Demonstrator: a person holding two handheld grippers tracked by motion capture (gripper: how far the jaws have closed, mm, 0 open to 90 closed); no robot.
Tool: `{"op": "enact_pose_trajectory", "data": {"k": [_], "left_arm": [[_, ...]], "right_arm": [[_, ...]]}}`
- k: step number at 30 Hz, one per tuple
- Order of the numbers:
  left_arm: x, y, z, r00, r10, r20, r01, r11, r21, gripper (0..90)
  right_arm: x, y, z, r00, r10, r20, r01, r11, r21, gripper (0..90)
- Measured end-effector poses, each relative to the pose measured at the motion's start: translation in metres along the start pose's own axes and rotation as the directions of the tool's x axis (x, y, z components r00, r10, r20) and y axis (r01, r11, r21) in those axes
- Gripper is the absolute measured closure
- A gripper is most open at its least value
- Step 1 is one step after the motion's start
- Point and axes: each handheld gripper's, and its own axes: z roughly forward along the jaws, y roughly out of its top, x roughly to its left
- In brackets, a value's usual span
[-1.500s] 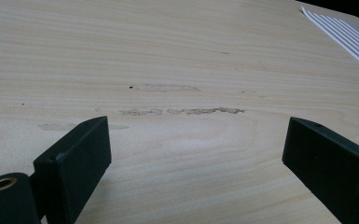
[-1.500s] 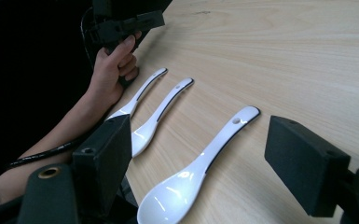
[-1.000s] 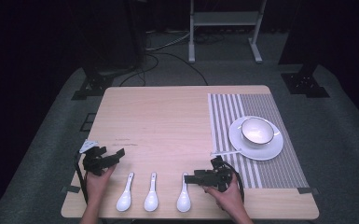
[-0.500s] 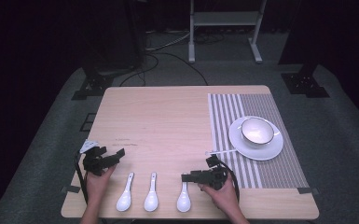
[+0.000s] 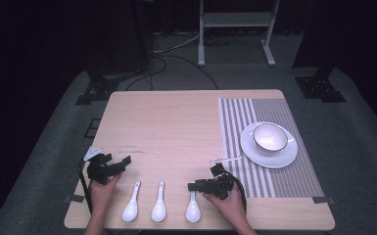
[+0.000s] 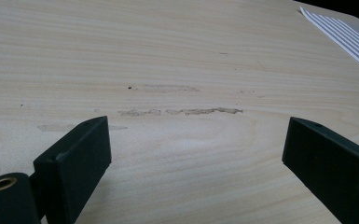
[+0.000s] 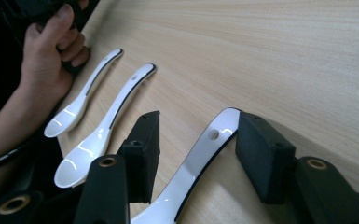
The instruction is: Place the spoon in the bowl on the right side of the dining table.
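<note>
The left hand point(image 5: 103, 190) grips the black two-fingered left gripper point(image 5: 119, 164) at the near left, level and low, its fingers point(image 6: 77, 156) spread wide apart. The right hand point(image 5: 229, 203) holds the black two-fingered right gripper point(image 5: 194, 186) at the near centre, pointing left; its fingers point(image 7: 144, 144) have just been closing and stand half parted.

Wide bare stretch of table point(image 5: 176, 122) ahead of both hands: open passage. Near edge crowded: three white spoons point(image 5: 159, 203) side by side between left gripper point(image 5: 120, 164) and right gripper point(image 5: 192, 186), narrow gaps between handles. Right side blocked by bowl point(image 5: 269, 137) on plate point(image 5: 274, 157), atop striped mat point(image 5: 294, 181). Left jaws face bare wood.
</note>
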Motion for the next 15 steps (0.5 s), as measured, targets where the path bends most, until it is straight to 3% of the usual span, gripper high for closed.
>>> {"op": "enact_pose_trajectory", "data": {"k": [3,7,15], "left_arm": [[0.000,0.000,0.000,1.0000,0.000,0.000,0.000,1.0000,0.000,6.6],[0.000,0.000,0.000,1.0000,-0.004,0.000,0.004,1.0000,-0.001,6.7],[0.001,0.000,0.000,1.0000,-0.006,0.000,0.006,1.0000,-0.001,6.6]], "right_arm": [[0.008,0.000,0.002,0.9974,-0.040,0.060,0.040,0.999,0.007,53.7],[0.013,-0.001,0.005,0.9930,-0.071,0.094,0.070,0.997,0.018,60.9],[0.019,0.003,0.008,0.9821,-0.115,0.149,0.109,0.993,0.049,65.5]]}}
